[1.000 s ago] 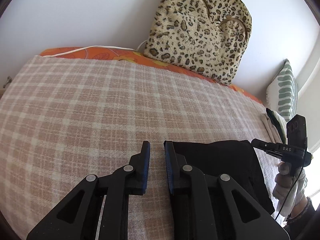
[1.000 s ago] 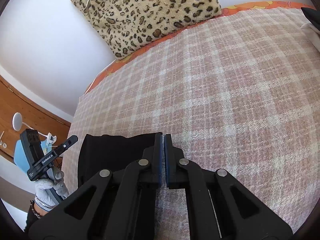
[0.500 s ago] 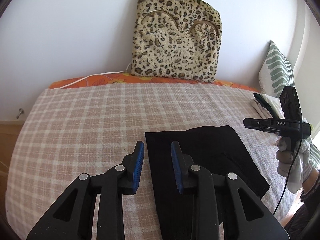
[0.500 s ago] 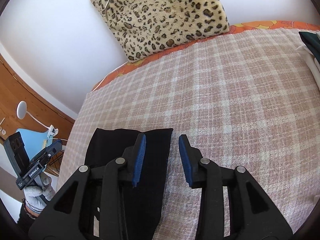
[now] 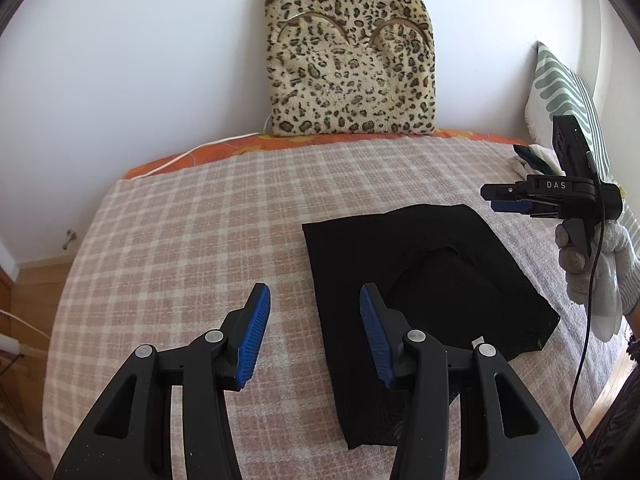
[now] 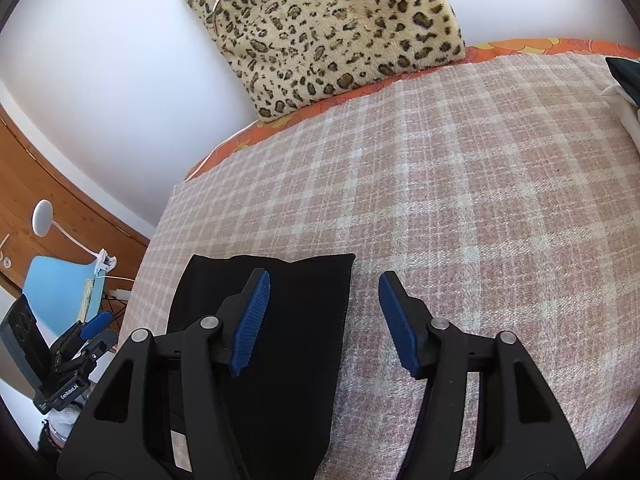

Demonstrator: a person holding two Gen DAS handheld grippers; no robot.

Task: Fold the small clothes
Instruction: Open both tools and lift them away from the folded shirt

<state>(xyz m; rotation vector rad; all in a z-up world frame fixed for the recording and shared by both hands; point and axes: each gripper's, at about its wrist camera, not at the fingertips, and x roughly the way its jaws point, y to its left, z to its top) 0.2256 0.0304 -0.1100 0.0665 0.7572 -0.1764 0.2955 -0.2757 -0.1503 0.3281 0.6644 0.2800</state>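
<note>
Folded black garment (image 5: 424, 280) lies flat on the bed's checked blanket (image 5: 192, 240), both grippers released above it.

The left gripper (image 5: 314, 328) hangs over the garment's left edge, its fingers (image 5: 252, 332) spreading with nothing pinched; that edge shows in the gap, below the pads. The right gripper (image 6: 324, 320) is also spreading and empty: one pad over the cloth, the other over bare blanket, the garment's right edge between. A leopard-print cushion (image 5: 348, 60) leans on the wall behind; a green-patterned pillow (image 5: 568, 92) stands at the bed's right.
</note>
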